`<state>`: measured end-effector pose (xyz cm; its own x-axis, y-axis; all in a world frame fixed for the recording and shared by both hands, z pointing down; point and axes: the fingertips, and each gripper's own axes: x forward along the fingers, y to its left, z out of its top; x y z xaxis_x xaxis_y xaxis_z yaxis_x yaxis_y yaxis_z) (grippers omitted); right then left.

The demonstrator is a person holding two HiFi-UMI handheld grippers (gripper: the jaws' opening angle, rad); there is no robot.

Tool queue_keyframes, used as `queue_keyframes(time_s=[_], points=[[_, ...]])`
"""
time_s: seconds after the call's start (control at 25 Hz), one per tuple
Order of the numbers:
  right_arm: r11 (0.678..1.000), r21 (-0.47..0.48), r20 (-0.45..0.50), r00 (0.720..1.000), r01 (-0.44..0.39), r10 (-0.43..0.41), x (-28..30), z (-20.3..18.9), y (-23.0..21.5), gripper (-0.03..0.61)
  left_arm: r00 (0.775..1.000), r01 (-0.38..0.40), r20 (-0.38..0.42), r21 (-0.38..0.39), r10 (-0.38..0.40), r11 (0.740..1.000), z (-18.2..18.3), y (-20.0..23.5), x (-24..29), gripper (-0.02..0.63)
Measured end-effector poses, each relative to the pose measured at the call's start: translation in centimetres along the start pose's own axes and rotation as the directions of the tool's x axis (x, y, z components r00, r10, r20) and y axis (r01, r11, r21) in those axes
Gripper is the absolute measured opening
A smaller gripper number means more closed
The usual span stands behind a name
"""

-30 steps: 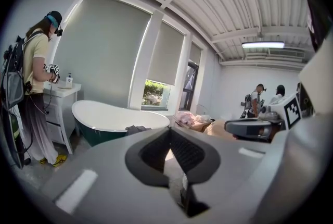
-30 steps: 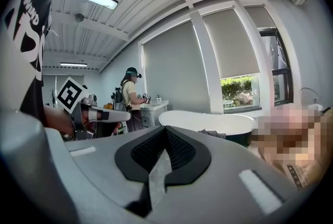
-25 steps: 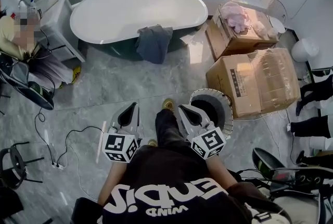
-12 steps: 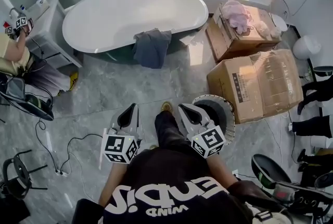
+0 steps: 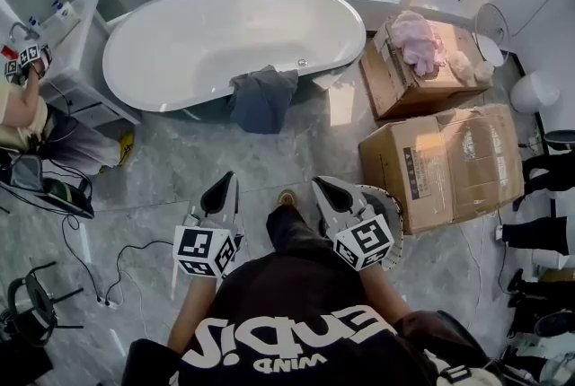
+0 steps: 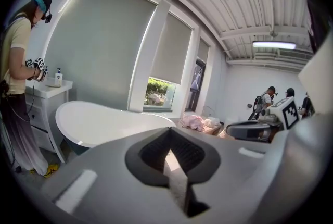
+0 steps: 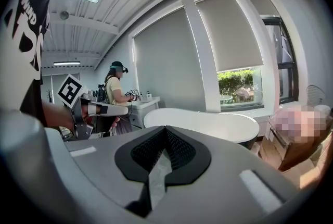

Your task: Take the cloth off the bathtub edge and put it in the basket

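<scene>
A dark grey cloth point(image 5: 262, 99) hangs over the near edge of the white bathtub point(image 5: 225, 43), with its lower end on the floor. The round basket point(image 5: 394, 215) stands on the floor at my right, mostly hidden under my right gripper point(image 5: 325, 188). My left gripper point(image 5: 221, 187) is held beside it, on the other side of my leg. Both point toward the tub, well short of the cloth, and both are shut and empty. In the left gripper view the left gripper point(image 6: 167, 138) faces the tub point(image 6: 104, 124). In the right gripper view the right gripper point(image 7: 165, 137) faces the tub point(image 7: 208, 121).
Two cardboard boxes stand at the right: a large one point(image 5: 445, 160) next to the basket and another point(image 5: 422, 65) with pink cloth on it. A person stands by a white cabinet point(image 5: 67, 39) at the left. A cable point(image 5: 117, 258) lies on the floor.
Both grippers and the head view have come closer to the bathtub. The basket has slid further under the right gripper. The cloth has not moved.
</scene>
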<state>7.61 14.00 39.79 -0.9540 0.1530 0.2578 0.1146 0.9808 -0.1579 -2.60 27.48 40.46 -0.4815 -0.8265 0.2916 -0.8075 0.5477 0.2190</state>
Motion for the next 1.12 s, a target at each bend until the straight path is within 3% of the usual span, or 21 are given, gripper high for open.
queue_keyframes(time_s=[0.56,0.76,1.12], points=[[0.995,-0.030,0.001,0.995,-0.095,0.096,7.5,4.4,-8.6,0.009,0.997,-0.074,0.030,-0.010,0.074,0.997,4.8,2.5,9.9,-0.005],[0.991,-0.036,-0.004,0.992,-0.127,0.127,9.7,4.9,-10.4,0.009,0.994,-0.105,0.035,-0.021,0.106,0.994,5.8,3.9,11.2,-0.005],[0.995,-0.010,-0.016,0.995,-0.103,0.103,13.1,5.1,-13.1,0.009,0.995,-0.097,0.011,-0.006,0.097,0.995,6.3,6.1,15.0,-0.005]])
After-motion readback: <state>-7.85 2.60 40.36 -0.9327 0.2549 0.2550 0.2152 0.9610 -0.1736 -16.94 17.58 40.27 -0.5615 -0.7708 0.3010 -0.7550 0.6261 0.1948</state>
